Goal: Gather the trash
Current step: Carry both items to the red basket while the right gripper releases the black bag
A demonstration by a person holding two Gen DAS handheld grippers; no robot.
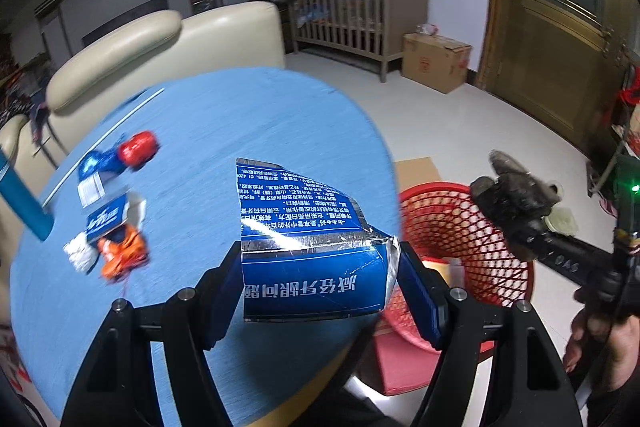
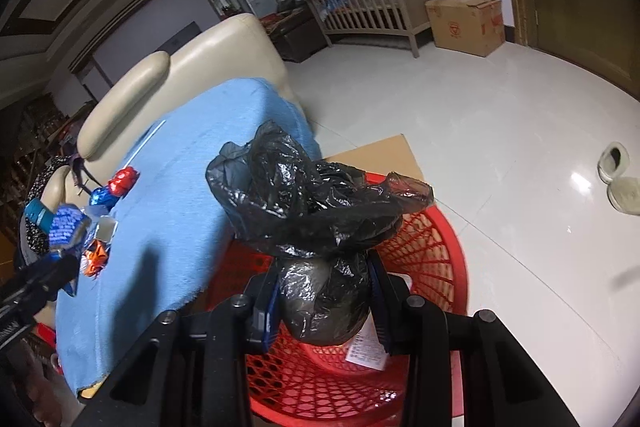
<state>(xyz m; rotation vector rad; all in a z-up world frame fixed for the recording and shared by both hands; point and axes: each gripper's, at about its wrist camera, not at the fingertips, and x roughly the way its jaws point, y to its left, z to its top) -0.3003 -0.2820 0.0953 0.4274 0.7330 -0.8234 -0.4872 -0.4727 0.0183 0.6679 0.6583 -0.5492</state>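
My left gripper [image 1: 320,263] is shut on a torn blue toothpaste carton [image 1: 304,211], held over the near edge of the round table with the blue cloth [image 1: 224,123]. My right gripper [image 2: 324,295] is shut on a crumpled black plastic bag [image 2: 312,199], which hangs directly above the red mesh basket [image 2: 436,267] on the floor beside the table. In the left wrist view the bag [image 1: 516,195] shows above the basket [image 1: 448,227]. Left on the cloth lie a red wrapper [image 1: 138,147], a blue wrapper [image 1: 94,163], an orange wrapper [image 1: 122,255] and a white paper wad [image 1: 80,255].
A cream sofa [image 1: 160,47] stands behind the table. A flat cardboard sheet [image 2: 380,151] lies under the basket. A wooden crib [image 1: 352,19] and a cardboard box [image 1: 434,61] stand by the far wall, slippers [image 2: 618,179] lie on the white floor, and a wooden door [image 1: 560,27] is at the right.
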